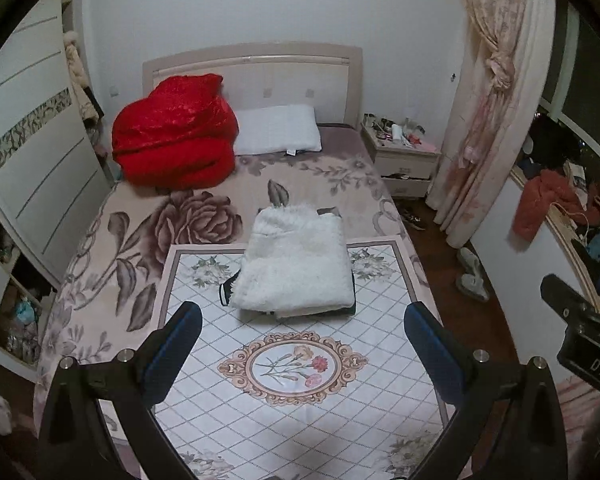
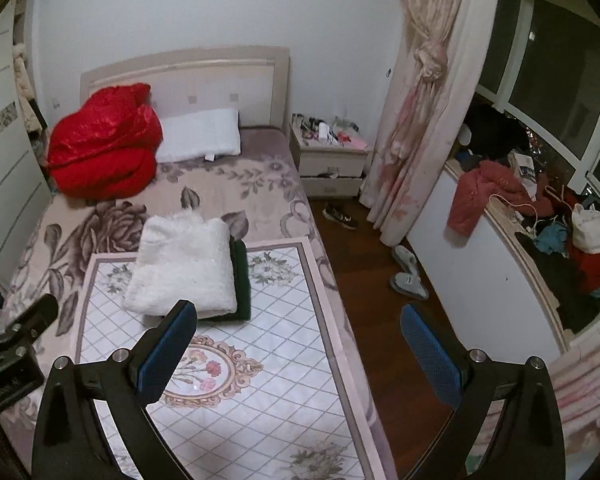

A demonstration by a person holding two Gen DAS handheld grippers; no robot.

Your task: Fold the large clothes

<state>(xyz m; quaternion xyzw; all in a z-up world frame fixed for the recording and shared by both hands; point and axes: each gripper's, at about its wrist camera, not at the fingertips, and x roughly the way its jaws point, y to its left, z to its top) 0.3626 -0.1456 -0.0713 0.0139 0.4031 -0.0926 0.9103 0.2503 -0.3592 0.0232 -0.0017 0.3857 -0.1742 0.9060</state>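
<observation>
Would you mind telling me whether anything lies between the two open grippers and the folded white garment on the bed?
Nothing visible does: only bare patterned mat lies between the left gripper, the right gripper and the white garment.

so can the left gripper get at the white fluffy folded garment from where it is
Probably yes. The left gripper hangs open above the patterned mat, and the white fluffy garment lies straight ahead between its fingers. Only bare mat shows between them; the right gripper is off to the side.
</observation>
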